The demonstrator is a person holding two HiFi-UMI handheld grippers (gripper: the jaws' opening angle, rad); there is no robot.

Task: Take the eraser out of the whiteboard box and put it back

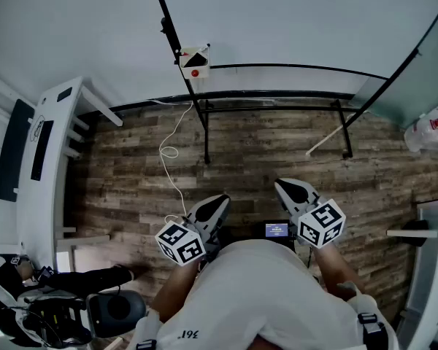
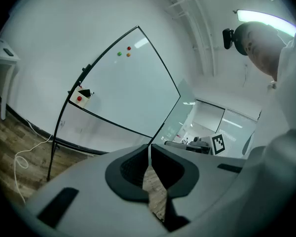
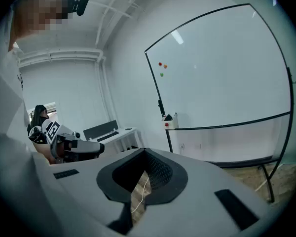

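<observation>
The whiteboard (image 1: 292, 20) stands ahead on a black frame. A small white box (image 1: 195, 62) with a red dot hangs at its lower left corner, and a black piece shows at the box's top. The same box appears in the left gripper view (image 2: 82, 96) and in the right gripper view (image 3: 170, 121). My left gripper (image 1: 220, 200) and right gripper (image 1: 283, 186) are held close to my chest, well short of the board. Both are shut with nothing between the jaws, as the left gripper (image 2: 149, 152) and right gripper (image 3: 144, 154) show in their own views.
A white desk (image 1: 47, 159) stands at the left. A white cable (image 1: 171, 155) trails over the wooden floor near the board's black legs (image 1: 204, 133). Dark bags and a chair (image 1: 58, 305) sit at the lower left. A glass wall (image 1: 416, 57) is at the right.
</observation>
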